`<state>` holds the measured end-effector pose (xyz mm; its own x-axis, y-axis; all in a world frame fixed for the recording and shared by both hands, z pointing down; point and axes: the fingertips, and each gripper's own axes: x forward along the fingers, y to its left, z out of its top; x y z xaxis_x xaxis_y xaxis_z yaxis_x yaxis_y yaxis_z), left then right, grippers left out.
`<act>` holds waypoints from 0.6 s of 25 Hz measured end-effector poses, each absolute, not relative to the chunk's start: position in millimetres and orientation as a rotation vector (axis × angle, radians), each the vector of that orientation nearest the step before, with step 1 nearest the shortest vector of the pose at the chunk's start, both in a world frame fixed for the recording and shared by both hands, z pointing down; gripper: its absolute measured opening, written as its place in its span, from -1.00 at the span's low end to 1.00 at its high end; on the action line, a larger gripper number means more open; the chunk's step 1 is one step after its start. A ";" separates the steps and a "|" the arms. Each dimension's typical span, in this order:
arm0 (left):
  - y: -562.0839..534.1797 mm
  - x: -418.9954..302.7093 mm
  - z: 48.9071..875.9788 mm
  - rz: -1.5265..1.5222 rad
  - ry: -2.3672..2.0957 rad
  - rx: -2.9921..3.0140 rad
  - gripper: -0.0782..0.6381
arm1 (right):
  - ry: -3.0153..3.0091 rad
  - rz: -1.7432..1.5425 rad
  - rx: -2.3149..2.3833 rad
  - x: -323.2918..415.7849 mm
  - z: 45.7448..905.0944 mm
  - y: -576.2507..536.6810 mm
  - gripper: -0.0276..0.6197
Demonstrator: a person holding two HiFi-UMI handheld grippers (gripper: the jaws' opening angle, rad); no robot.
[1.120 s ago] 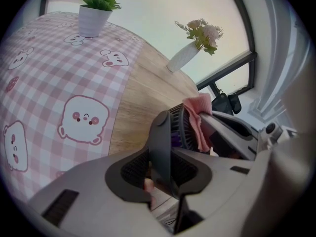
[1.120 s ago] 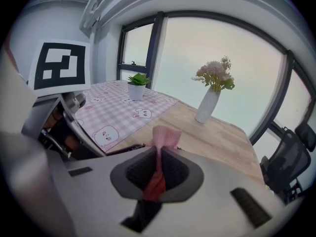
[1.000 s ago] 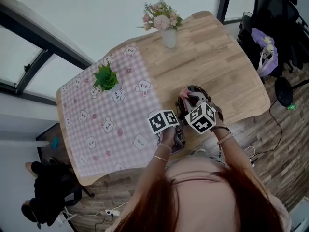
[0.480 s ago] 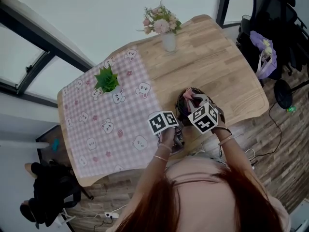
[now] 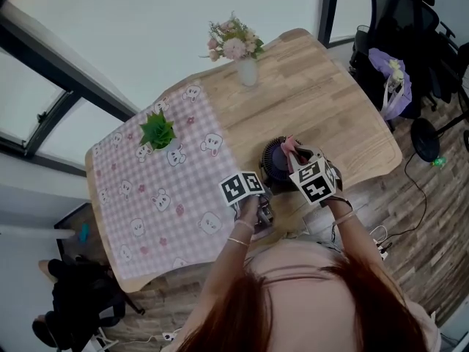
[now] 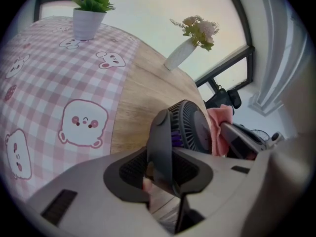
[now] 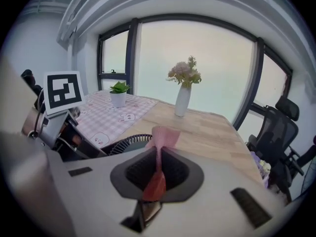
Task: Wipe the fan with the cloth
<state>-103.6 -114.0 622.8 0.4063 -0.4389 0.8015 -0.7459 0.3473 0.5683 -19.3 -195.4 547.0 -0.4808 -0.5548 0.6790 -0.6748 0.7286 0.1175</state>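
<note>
One pink checked tablecloth (image 5: pixel 146 189) covers the left end of the wooden table (image 5: pixel 322 116). One green potted plant (image 5: pixel 157 132) stands on the tablecloth near the far edge. One white vase (image 5: pixel 247 70) of flowers stands on bare wood at the far edge, right of the plant.

There are two grippers, each with one marker cube. The left gripper (image 6: pixel 159 177) reaches in from the near edge, its jaws clamped on the dark upright stand of the single fan (image 6: pixel 190 127). The fan stands on bare wood close to the near edge, just right of the tablecloth's border, with its round black grille facing right.

One pink cloth (image 7: pixel 165 135) is pinched between the closed jaws of the right gripper (image 7: pixel 157 174). Its free end bunches past the jaw tips and lies against the grille. The right gripper sits at the fan's right side, close beside the left one.

One black office chair (image 5: pixel 410 20) stands on the floor beyond the table's right end.
</note>
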 end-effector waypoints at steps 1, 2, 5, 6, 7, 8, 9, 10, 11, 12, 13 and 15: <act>-114.1 -104.2 622.0 0.298 -1.226 1.289 -0.42 | -2.217 0.217 0.941 -17.4 543.9 -195.0 -0.84; -114.4 -104.6 620.5 0.308 -1.230 1.297 -0.42 | -2.224 0.220 0.958 -14.9 541.3 -194.7 -0.84; -115.0 -104.0 611.9 0.303 -1.236 1.316 -0.42 | -2.234 0.243 1.000 -5.7 536.7 -192.5 -0.84; -115.0 -103.9 608.1 0.303 -1.243 1.326 -0.42 | -2.238 0.254 1.010 -2.7 535.7 -190.9 -0.84; -114.8 -104.0 604.3 0.308 -1.251 1.339 -0.42 | -2.244 0.262 1.019 -0.4 534.3 -188.8 -0.84; -114.7 -104.7 600.3 0.316 -1.260 1.356 -0.42 | -2.253 0.268 1.028 1.0 532.6 -186.6 -0.84; -114.7 -106.1 596.3 0.327 -1.269 1.375 -0.42 | -2.263 0.273 1.038 1.6 530.6 -184.4 -0.84; -114.8 -107.7 592.3 0.338 -1.281 1.395 -0.42 | -2.273 0.279 1.048 2.0 528.6 -182.4 -0.84; -114.6 -108.8 588.4 0.346 -1.292 1.412 -0.43 | -2.283 0.287 1.058 3.0 526.7 -180.5 -0.84; -114.1 -109.1 584.8 0.351 -1.304 1.428 -0.44 | -2.292 0.293 1.067 4.6 524.6 -179.0 -0.84; -113.5 -108.8 581.4 0.354 -1.315 1.441 -0.45 | -2.301 0.297 1.073 6.7 522.2 -177.9 -0.84; -112.0 -108.0 574.8 0.364 -1.337 1.473 -0.46 | -2.319 0.300 1.088 11.1 516.3 -175.5 -0.84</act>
<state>-108.0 -112.0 574.8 0.3258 -0.5292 0.7834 -0.8535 0.1917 0.4845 11.1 -175.5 516.3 -0.5173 -0.6379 0.5705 -0.7620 0.6467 0.0322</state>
